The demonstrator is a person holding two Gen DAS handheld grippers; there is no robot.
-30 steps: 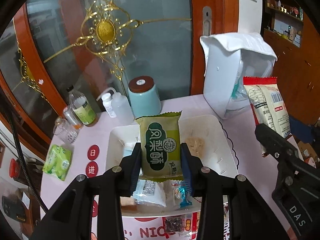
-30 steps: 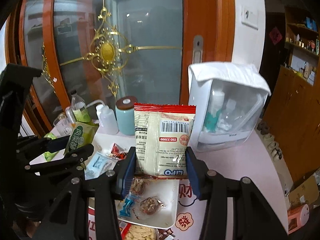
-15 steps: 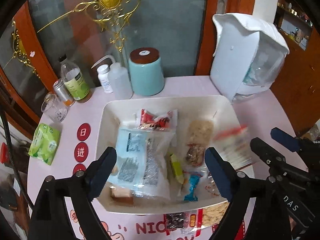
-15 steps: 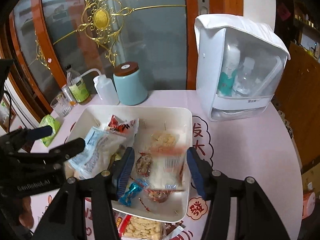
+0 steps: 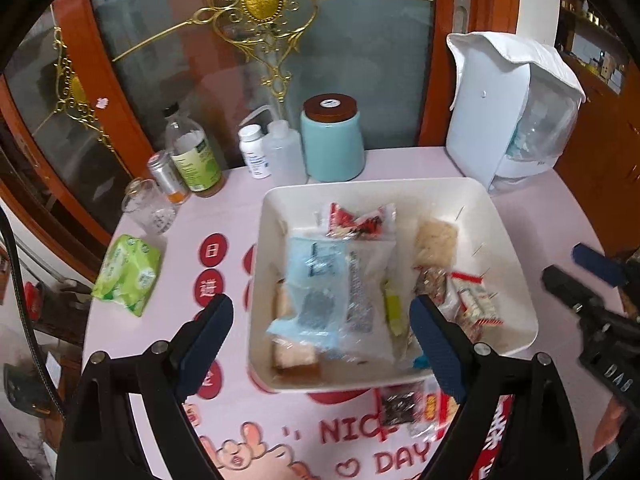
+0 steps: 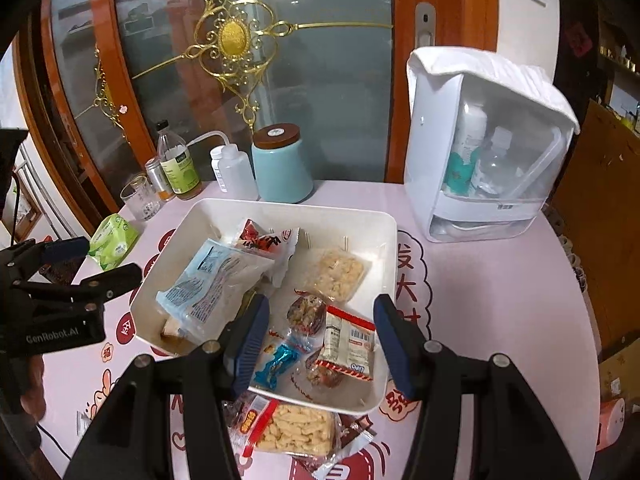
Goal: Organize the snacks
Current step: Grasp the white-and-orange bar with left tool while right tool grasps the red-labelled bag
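Note:
A white tray (image 5: 504, 216) (image 6: 352, 216) on the pink table holds several snack packets. A red-and-white packet (image 6: 351, 343) (image 5: 474, 300) lies flat at its near right. A light blue packet (image 6: 212, 276) (image 5: 316, 292) lies at its left. A green packet edge (image 5: 392, 308) shows beside it. My left gripper (image 5: 320, 344) is open and empty above the tray's near left. My right gripper (image 6: 318, 344) is open and empty above the red-and-white packet. A bag of crackers (image 6: 296, 428) lies on the table under the tray's near edge.
Behind the tray stand a teal canister (image 5: 332, 140), white squeeze bottles (image 5: 280, 152), a green-labelled bottle (image 5: 192, 156) and a glass (image 5: 148, 204). A white cosmetics case (image 6: 488, 152) stands at the back right. A green tissue pack (image 5: 128, 272) lies at the left.
Both grippers opened and dropped their packets into the tray: the left its green packet, the right its red-and-white packet. Both now hover open over the tray.

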